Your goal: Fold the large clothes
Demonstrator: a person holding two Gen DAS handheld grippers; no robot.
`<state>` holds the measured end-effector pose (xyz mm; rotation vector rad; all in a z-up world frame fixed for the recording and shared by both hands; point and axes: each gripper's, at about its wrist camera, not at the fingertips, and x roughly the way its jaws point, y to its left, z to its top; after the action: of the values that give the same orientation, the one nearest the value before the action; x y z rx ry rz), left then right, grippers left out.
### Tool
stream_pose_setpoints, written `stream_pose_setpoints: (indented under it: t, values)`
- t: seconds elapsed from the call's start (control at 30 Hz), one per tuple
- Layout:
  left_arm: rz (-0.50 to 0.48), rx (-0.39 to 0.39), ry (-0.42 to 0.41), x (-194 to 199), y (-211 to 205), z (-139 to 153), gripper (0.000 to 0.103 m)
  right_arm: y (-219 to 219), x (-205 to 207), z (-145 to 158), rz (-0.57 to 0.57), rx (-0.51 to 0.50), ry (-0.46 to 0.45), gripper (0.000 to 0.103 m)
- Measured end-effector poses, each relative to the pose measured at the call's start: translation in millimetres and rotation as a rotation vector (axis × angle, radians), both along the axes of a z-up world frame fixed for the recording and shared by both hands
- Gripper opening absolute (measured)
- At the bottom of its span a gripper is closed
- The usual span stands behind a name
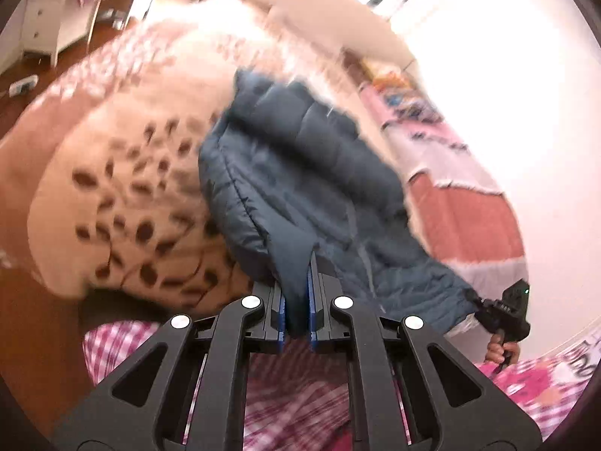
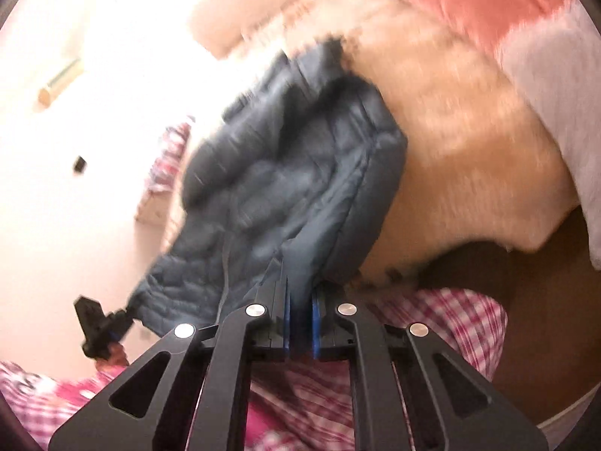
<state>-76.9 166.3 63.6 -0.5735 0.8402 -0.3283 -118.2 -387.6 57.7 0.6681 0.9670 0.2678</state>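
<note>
Blurred bedroom, washed out by strong light on the pale wall [image 1: 507, 75]. Bed covered in a peach leaf-print blanket [image 1: 124, 188]; white drawer unit [image 1: 49, 18] on reddish-brown wooden floor [image 1: 22, 105].

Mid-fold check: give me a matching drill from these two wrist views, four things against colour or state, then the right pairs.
Things:
1. left tongs
2. puffer jacket
3. blanket with leaf print
4. checked cloth

Colour or state:
A. pink and white
B. slate blue, quilted
C. shut on a jacket edge
D. beige with dark brown marks

Pairs: 1-C, 2-B, 3-D, 4-A. The right tongs also grip the jacket.
</note>
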Motion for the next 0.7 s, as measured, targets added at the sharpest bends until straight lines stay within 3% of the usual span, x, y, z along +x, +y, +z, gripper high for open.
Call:
stream_pose_setpoints:
  t: [0.17, 0.47, 0.7]
  values:
    - [0.019, -0.015, -0.117, -6, 9, 42, 0.008, -10, -4, 31, -0.037, 0.041, -0.082, 0.009]
    - [0.040, -0.094, -0.190, -16, 25, 65, 0.008, -29, -20, 55, -0.093, 0.115, -0.141, 0.009]
    - [0.042, -0.106, -0.210, 20, 24, 82, 0.008, -27, 28, 79, -0.079, 0.112, -0.175, 0.009]
